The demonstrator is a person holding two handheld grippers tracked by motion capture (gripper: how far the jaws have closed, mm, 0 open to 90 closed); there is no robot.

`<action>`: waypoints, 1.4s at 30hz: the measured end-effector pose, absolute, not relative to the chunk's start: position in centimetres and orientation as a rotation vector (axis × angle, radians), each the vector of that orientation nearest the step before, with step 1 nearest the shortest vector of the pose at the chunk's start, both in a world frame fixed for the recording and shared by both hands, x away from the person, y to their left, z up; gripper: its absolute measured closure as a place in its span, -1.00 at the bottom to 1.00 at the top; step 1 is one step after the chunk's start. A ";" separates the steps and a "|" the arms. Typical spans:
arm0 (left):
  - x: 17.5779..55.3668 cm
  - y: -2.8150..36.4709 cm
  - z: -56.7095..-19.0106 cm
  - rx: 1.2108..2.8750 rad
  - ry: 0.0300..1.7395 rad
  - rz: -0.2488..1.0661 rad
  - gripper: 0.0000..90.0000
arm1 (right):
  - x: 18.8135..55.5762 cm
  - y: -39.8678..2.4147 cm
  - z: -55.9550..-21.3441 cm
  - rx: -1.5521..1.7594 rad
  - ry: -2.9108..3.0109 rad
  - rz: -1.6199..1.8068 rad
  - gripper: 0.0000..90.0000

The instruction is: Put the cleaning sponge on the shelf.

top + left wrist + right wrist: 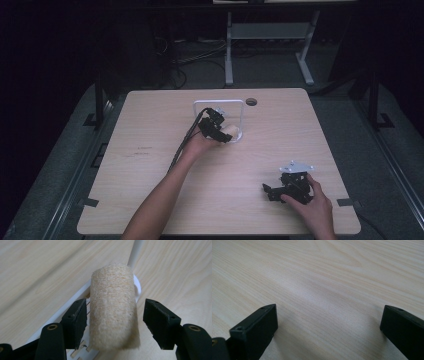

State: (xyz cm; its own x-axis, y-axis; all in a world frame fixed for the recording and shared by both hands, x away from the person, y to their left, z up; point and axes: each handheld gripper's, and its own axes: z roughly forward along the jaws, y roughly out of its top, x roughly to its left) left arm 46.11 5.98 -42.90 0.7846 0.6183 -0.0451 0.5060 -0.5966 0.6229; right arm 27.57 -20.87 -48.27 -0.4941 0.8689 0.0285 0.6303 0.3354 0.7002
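- The table (150, 200), pale wood grain, carried everything; a round hole (251, 101) sat near its far edge.
- Beyond the table stood a white desk frame (270, 35) on a dark floor.
- A white wire rack (220, 102) stood upright on the far middle of the table, its post and foot showing behind the roll in the left gripper view.
- The person's left forearm (160, 200) reached in from the bottom edge toward the rack.
- The right hand-held gripper (272, 192) rested near the front right corner, well apart from the rack, a grey plate (296, 166) on top. Its jaws stood wide apart over bare wood, nothing between them.
- The left hand-held gripper (226, 136) was up at the foot of the rack. Its jaws stood apart on either side of the roll: a clear gap showed on one side, and on the other the pad sat just beside the roll, contact too close to call.
- The roll (113, 310), a beige, fuzzy cylinder, sat between those jaws at the rack's foot, its far end by the white post.
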 end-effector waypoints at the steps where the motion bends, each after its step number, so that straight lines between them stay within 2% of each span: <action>1: 46.0 6.2 -42.6 2.341 0.830 0.239 -0.20 | 27.6 -20.9 -48.3 1.329 2.255 0.943 -0.98; 5: 45.1 7.2 -41.5 2.322 0.817 0.235 -0.09 | 27.6 -20.9 -48.3 1.328 2.255 0.946 -0.98; 12: 43.9 8.8 -40.3 2.294 0.795 0.218 0.33 | 27.6 -20.9 -48.3 1.329 2.254 0.945 -0.98; 13: 43.6 9.1 -40.1 2.285 0.791 0.208 0.33 | 27.6 -20.9 -48.3 1.329 2.253 0.944 -0.98; 14: 43.2 9.4 -39.9 2.277 0.777 0.187 0.54 | 27.6 -20.9 -48.3 1.329 2.254 0.945 -0.98; 19: 42.2 9.4 -40.0 2.276 0.735 0.123 0.98 | 27.6 -20.9 -48.3 1.329 2.254 0.945 -0.98; 30: 40.4 7.8 -42.6 2.293 0.693 0.084 1.00 | 27.6 -20.9 -48.3 1.327 2.255 0.942 -0.98; 42: 41.2 7.1 -44.7 2.302 0.720 0.103 1.00 | 27.6 -20.9 -48.3 1.327 2.255 0.942 -0.98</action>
State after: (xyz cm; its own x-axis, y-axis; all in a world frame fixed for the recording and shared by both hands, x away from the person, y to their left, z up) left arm 41.20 7.12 -44.71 0.8414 0.5253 -0.1270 0.4683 -0.5913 0.6566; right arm 27.58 -20.88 -48.27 -0.4947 0.8687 0.0268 0.6295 0.3369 0.7002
